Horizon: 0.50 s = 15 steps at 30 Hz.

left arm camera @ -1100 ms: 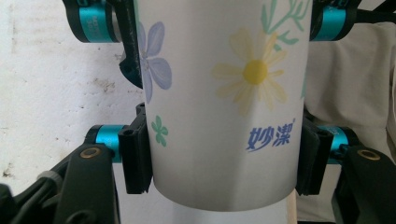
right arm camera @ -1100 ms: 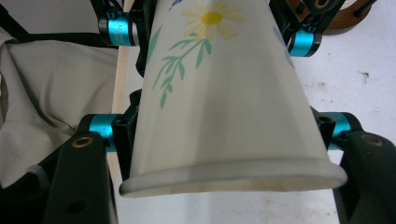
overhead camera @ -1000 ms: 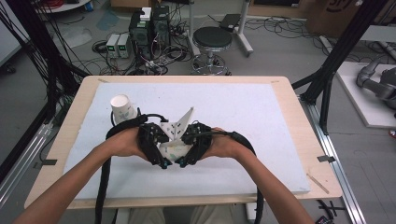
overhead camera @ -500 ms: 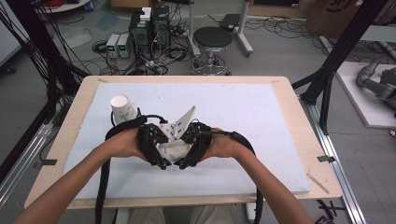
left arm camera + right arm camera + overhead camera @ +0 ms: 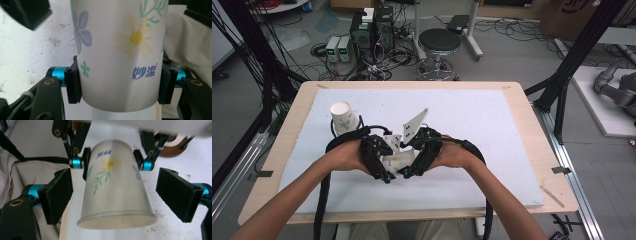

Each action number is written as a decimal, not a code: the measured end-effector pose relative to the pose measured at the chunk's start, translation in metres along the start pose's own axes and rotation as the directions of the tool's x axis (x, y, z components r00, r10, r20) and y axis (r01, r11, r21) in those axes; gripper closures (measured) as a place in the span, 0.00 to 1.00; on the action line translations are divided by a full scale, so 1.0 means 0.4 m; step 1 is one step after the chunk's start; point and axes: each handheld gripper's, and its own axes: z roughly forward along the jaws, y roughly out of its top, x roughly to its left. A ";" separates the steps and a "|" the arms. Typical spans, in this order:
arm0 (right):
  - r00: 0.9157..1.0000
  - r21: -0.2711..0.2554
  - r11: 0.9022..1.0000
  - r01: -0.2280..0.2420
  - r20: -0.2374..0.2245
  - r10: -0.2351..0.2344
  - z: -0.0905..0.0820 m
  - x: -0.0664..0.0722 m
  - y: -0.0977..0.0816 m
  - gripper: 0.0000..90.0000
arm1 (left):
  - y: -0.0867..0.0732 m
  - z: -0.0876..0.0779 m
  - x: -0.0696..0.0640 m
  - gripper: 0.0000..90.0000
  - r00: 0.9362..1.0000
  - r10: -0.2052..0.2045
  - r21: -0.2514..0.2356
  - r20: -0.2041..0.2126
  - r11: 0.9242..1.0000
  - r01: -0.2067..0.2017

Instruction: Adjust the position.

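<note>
Paper cup, floral print; left gripper jaws pinching it; right gripper jaws just spread

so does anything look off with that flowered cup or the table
Nothing looks damaged or spilled. The flowered paper cup is held off the table by the left gripper, undented and empty as far as its mouth shows. A second paper cup stands on the white mat.

A white paper cup printed with a yellow daisy, a blue flower, green sprigs and blue Chinese characters fills the middle of the left gripper view. In the right gripper view its open rim faces the camera, tilted, centre frame.
</note>
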 end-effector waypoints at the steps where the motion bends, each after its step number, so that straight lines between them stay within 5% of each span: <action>1: 1.000 -0.018 1.000 -0.002 -0.002 0.001 -0.007 0.000 0.001 0.16 | 0.000 0.001 -0.001 0.41 1.000 -0.004 -0.001 0.000 1.000 0.004; 7: 1.000 -0.046 0.999 -0.007 0.009 0.007 -0.022 -0.001 0.000 0.16 | -0.005 0.009 -0.005 0.41 1.000 -0.019 -0.007 -0.006 1.000 0.019; 15: 1.000 -0.070 0.997 -0.008 0.022 0.010 -0.037 -0.002 -0.004 0.16 | -0.026 0.014 -0.013 0.41 0.999 -0.042 -0.074 -0.001 0.996 0.042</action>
